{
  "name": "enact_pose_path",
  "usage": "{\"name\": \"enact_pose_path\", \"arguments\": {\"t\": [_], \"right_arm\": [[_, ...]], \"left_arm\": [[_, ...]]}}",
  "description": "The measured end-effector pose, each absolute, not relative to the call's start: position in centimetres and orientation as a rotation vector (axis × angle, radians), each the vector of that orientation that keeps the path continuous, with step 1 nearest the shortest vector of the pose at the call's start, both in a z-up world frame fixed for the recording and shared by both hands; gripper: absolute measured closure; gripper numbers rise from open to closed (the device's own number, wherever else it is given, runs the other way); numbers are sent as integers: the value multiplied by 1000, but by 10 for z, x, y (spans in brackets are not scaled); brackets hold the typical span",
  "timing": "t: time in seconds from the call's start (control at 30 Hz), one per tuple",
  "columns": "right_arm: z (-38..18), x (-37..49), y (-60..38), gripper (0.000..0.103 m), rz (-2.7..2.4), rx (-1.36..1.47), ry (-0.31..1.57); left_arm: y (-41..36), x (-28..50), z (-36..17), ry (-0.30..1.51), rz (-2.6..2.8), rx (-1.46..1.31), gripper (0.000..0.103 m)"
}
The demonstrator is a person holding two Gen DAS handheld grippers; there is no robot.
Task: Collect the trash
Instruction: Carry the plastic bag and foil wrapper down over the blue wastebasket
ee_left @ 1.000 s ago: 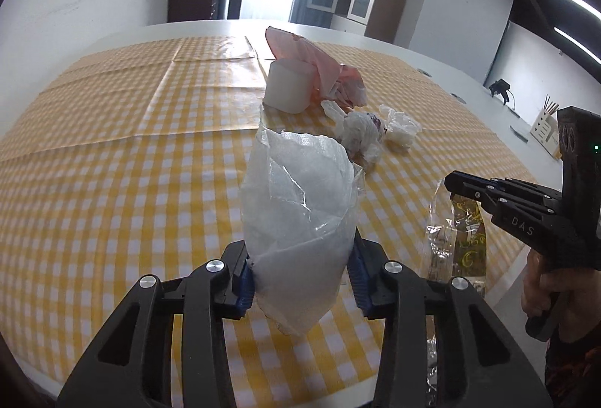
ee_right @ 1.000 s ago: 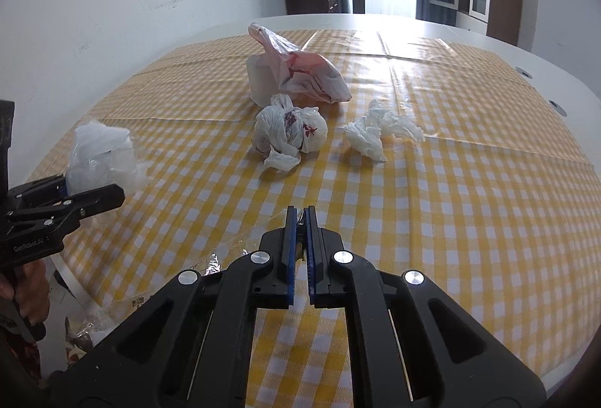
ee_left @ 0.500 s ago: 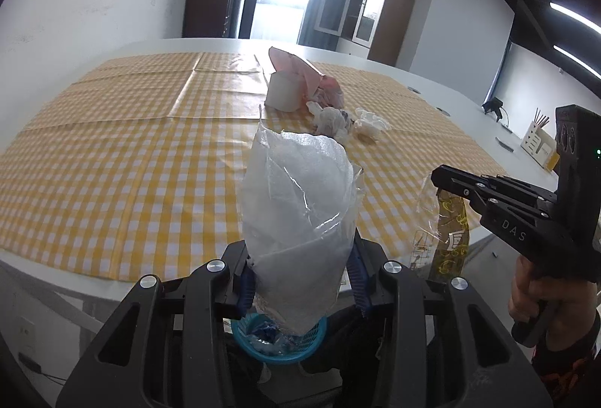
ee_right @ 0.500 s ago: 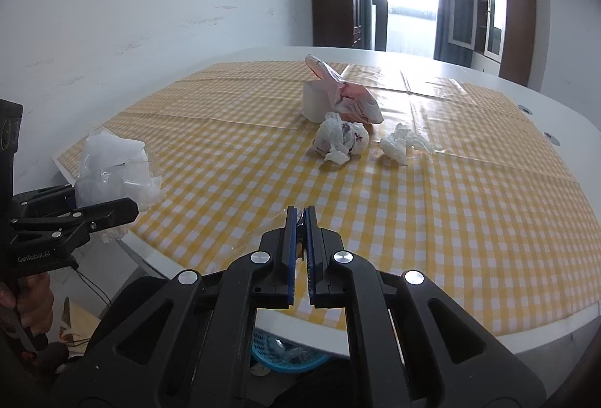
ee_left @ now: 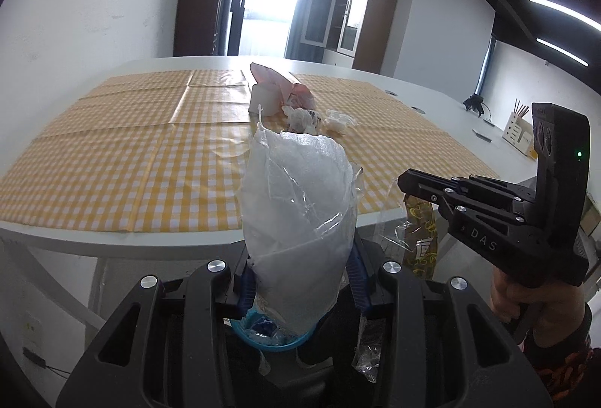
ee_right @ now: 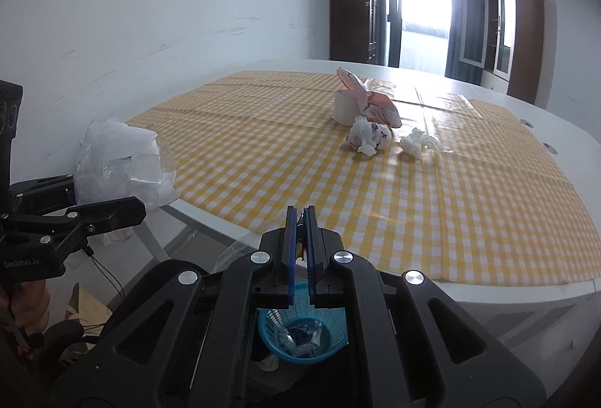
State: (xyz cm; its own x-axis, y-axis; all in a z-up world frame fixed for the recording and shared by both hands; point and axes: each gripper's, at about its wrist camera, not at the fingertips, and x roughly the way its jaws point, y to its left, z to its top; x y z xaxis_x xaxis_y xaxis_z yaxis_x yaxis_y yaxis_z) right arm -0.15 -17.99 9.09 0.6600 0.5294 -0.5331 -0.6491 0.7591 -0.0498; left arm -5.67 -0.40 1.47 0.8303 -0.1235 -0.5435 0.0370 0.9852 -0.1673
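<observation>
The left gripper clamps a crumpled clear-and-white plastic bag above a round blue mesh wastebasket on the floor. The right gripper, nearly shut, pinches a clear gold-printed wrapper. Beyond, more crumpled trash lies on the yellow checked tablecloth
</observation>
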Motion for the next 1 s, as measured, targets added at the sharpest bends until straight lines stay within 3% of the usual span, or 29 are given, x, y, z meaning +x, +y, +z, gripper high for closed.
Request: {"name": "enact_pose_path", "arguments": {"t": [0.3, 1.0], "right_arm": [[57, -28, -187, 99, 663, -272, 567], [-116, 34, -180, 99, 500, -222, 891]], "left_arm": [[-18, -81, -17, 678, -182, -199, 64], [-2, -19, -172, 985, -108, -267, 64]]}}
